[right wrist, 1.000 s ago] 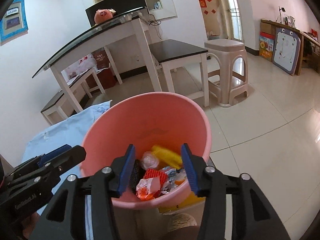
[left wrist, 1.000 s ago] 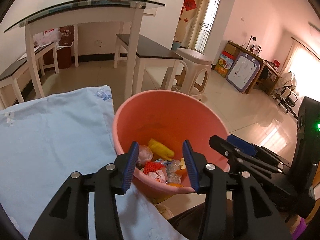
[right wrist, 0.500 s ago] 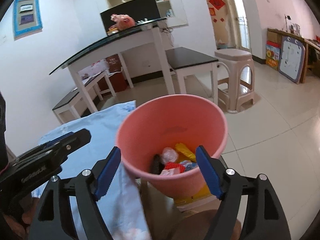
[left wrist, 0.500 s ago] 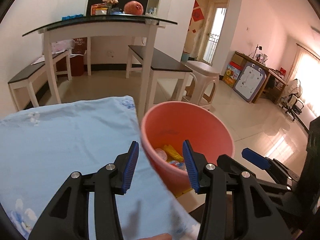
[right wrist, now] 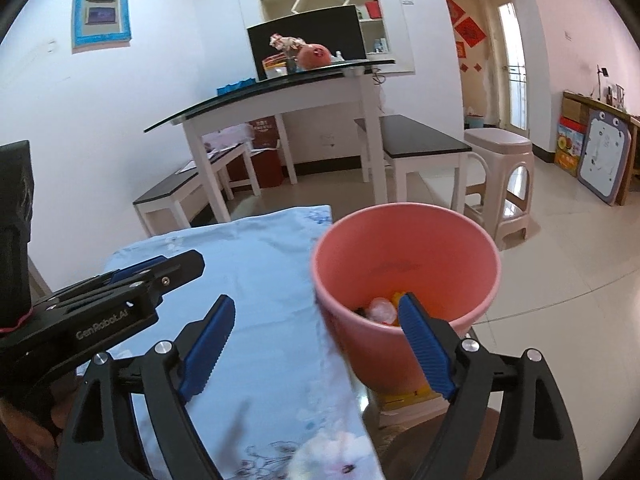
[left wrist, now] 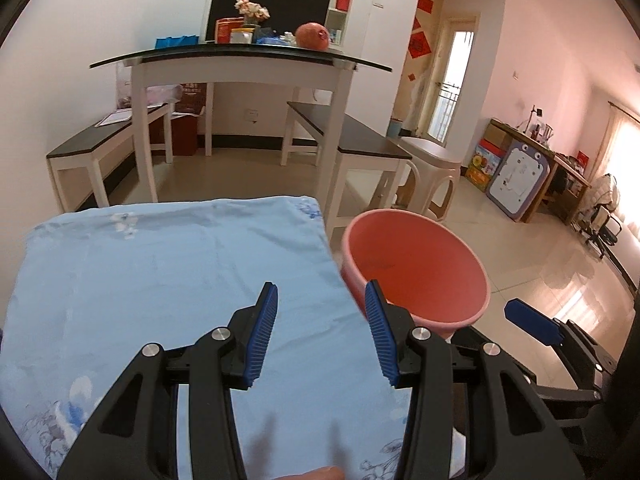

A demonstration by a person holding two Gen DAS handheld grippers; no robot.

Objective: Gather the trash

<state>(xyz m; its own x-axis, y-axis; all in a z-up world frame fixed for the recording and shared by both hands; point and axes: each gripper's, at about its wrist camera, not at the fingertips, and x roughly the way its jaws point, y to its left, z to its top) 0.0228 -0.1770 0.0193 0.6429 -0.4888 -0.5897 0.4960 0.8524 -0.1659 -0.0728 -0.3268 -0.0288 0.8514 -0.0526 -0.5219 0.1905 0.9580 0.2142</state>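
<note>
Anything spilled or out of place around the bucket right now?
Nothing stands out. The pink bucket stands upright beside the blue cloth, trash inside it, none seen on the cloth or floor. Both claws, left and right, are empty.

The bucket (right wrist: 404, 264) stands just right of the cloth-covered surface (left wrist: 168, 276), with trash (right wrist: 380, 308) inside. Behind them stands a glass-topped table (left wrist: 240, 58), benches on both sides.

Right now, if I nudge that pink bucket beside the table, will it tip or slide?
The pink bucket looks like thin plastic, holding only a little trash, so probably light. It narrows toward its base, so a push near the rim might tip it. The glossy floor suggests a low push slides it.
</note>
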